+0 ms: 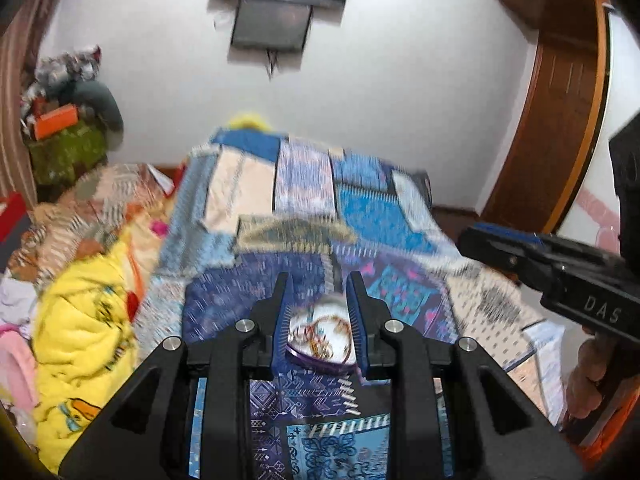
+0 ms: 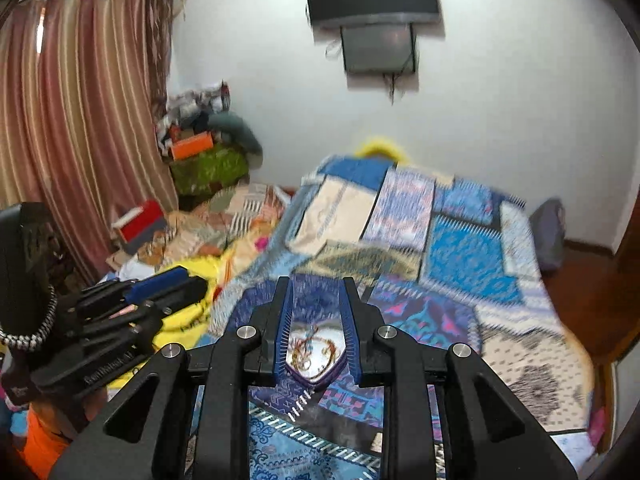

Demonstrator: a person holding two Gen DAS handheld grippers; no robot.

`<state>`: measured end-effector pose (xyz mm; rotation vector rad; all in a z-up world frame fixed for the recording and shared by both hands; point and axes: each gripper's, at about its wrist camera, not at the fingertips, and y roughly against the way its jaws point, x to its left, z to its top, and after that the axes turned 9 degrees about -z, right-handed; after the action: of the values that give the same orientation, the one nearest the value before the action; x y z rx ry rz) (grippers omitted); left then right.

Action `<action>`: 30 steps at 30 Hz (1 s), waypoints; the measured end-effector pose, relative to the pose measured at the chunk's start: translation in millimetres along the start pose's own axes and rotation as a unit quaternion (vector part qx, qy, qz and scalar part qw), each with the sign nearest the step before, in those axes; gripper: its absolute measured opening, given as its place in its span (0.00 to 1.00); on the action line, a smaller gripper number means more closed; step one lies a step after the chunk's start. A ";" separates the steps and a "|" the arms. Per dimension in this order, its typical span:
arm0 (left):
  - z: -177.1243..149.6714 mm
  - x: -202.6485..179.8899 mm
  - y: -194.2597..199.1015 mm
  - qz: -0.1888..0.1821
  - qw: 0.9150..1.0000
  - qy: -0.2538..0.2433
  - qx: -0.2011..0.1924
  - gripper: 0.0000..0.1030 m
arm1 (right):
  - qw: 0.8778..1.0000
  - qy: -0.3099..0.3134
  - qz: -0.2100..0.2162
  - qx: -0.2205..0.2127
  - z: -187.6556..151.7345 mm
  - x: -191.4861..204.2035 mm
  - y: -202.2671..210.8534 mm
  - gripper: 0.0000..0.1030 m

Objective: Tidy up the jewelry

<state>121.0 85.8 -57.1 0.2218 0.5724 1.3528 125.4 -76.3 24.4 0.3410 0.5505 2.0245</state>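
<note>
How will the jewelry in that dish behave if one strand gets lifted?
The jewelry looks like thin looped chains heaped together, so it will probably hang limp and drag neighbours along. The dish seems shallow and sits on a soft quilt, so it may tip or slide.

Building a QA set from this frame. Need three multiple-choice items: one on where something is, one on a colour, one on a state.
1. Where does the dish of jewelry lie?
A. on the patchwork bedspread
B. on the wooden wardrobe
C. on the floor

2. What colour is the dish's rim?
A. red
B. purple
C. green

3. How does the left gripper stand?
A. shut on a necklace
B. shut with nothing in it
C. open, fingers either side of the dish

Answers:
1 A: patterned blue cloth surrounds the dish in both wrist views.
2 B: a purple edge shows at its near side.
3 C: a clear gap separates the fingers, with the dish seen between them.
</note>
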 end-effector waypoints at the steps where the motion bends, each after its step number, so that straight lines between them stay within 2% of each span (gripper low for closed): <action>1: 4.1 -5.5 12.5 0.001 1.000 -0.005 -0.014 0.26 | 1.000 0.000 -0.005 -0.014 1.6 0.4 10.8 0.21; 6: 16.2 -40.2 75.4 0.008 0.995 -0.035 -0.088 0.33 | 0.996 -0.012 -0.024 -0.086 4.7 3.3 71.5 0.21; 9: 17.3 -60.0 107.9 0.009 0.991 -0.051 -0.125 0.39 | 0.993 -0.020 -0.030 -0.116 2.1 5.7 99.1 0.28; 11: 15.1 -70.9 126.5 0.012 0.987 -0.058 -0.147 0.50 | 0.989 -0.023 -0.045 -0.141 -1.0 8.7 116.5 0.41; 15: 9.9 -89.7 158.1 0.018 0.980 -0.078 -0.181 0.54 | 0.982 -0.022 -0.065 -0.175 -5.4 14.7 137.1 0.59; 17: 7.8 -94.8 170.3 0.018 0.977 -0.083 -0.195 0.62 | 0.979 -0.025 -0.073 -0.190 -8.0 17.4 143.8 0.78; 19: 6.0 -99.1 181.7 0.019 0.974 -0.087 -0.208 0.68 | 0.974 -0.029 -0.088 -0.206 -9.7 20.2 148.1 0.86; 21: 4.0 -102.5 188.9 0.028 0.972 -0.091 -0.215 0.76 | 0.971 -0.027 -0.102 -0.214 -11.3 24.0 151.2 0.93; 22: 2.3 -104.7 191.4 0.033 0.971 -0.092 -0.217 0.87 | 0.969 -0.025 -0.111 -0.218 -10.7 26.1 151.8 0.97; 23: 1.0 -106.0 193.8 0.036 0.970 -0.092 -0.222 0.95 | 0.968 -0.024 -0.116 -0.221 -10.5 27.9 151.2 0.98; 24: -0.4 -107.4 196.9 0.038 0.969 -0.092 -0.228 0.97 | 0.968 -0.023 -0.117 -0.222 -11.3 28.8 153.4 0.98; 30: -4.6 -115.6 203.4 0.040 0.968 -0.095 -0.229 0.99 | 0.969 -0.018 -0.116 -0.215 -18.1 30.6 155.3 0.98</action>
<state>-67.4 19.0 64.6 -0.0039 0.0810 1.4845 -13.6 -119.8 89.0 0.0456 0.1106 1.8439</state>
